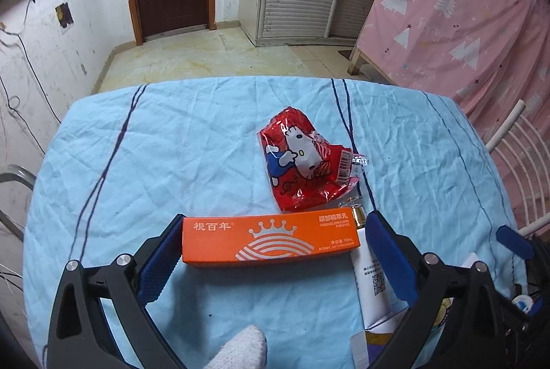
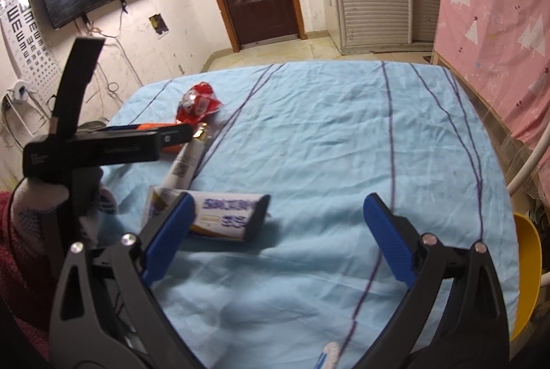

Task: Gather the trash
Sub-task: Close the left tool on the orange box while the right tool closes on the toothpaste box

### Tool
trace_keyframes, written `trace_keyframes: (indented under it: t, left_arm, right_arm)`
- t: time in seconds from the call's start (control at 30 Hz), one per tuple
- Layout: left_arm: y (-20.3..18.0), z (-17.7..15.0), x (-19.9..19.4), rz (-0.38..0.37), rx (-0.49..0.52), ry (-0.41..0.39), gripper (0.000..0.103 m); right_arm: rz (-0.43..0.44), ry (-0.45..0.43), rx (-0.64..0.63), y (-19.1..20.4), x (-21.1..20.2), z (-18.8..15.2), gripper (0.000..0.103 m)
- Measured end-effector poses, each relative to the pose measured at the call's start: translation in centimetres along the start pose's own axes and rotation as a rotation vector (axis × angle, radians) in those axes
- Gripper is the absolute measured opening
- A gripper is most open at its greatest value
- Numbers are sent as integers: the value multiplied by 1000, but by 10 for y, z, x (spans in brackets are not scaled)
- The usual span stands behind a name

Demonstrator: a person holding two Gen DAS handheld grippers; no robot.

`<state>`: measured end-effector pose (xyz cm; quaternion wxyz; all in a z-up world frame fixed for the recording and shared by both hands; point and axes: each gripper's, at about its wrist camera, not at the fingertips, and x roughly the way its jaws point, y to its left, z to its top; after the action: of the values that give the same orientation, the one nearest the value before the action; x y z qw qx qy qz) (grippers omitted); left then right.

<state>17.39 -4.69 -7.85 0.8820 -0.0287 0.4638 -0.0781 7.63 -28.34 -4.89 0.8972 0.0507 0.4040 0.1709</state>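
An orange carton (image 1: 271,238) lies crosswise between the wide-open fingers of my left gripper (image 1: 275,231); the jaws stand on either side of it without closing on it. Behind it lies a red cartoon-cat wrapper (image 1: 304,163), also in the right wrist view (image 2: 197,104). A white tube (image 1: 371,279) with a gold cap lies under my right finger, and shows in the right wrist view (image 2: 185,163). My right gripper (image 2: 278,214) is open and empty. A white and blue box (image 2: 227,217) lies by its left finger.
The light blue cloth with dark stripes (image 2: 326,128) covers the table. A white wire rack (image 1: 522,163) and a pink curtain (image 1: 464,11) stand to the right. A yellow chair (image 2: 526,266) is at the right table edge. My left gripper's body (image 2: 103,145) is in the right wrist view.
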Motion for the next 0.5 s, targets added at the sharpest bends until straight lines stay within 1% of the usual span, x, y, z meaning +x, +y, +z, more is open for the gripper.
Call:
trace_keyframes:
  t: [0.07, 0.13, 0.23, 0.33, 0.5]
  left_arm:
    - [4, -1, 1, -19, -16, 2, 92]
    - [4, -2, 1, -22, -13, 2, 92]
    - [7, -5, -2, -33, -25, -2, 86]
    - [15, -6, -7, -65, -57, -9, 86]
    - [27, -7, -16, -90, -82, -30, 86]
  right_arm:
    - [8, 11, -8, 6, 3, -1, 96]
    - [10, 25, -22, 12, 6, -1, 96]
    - [24, 45, -40, 21, 11, 0, 97]
    - [31, 69, -47, 28, 17, 1, 97]
    - [49, 97, -71, 43, 23, 1, 97]
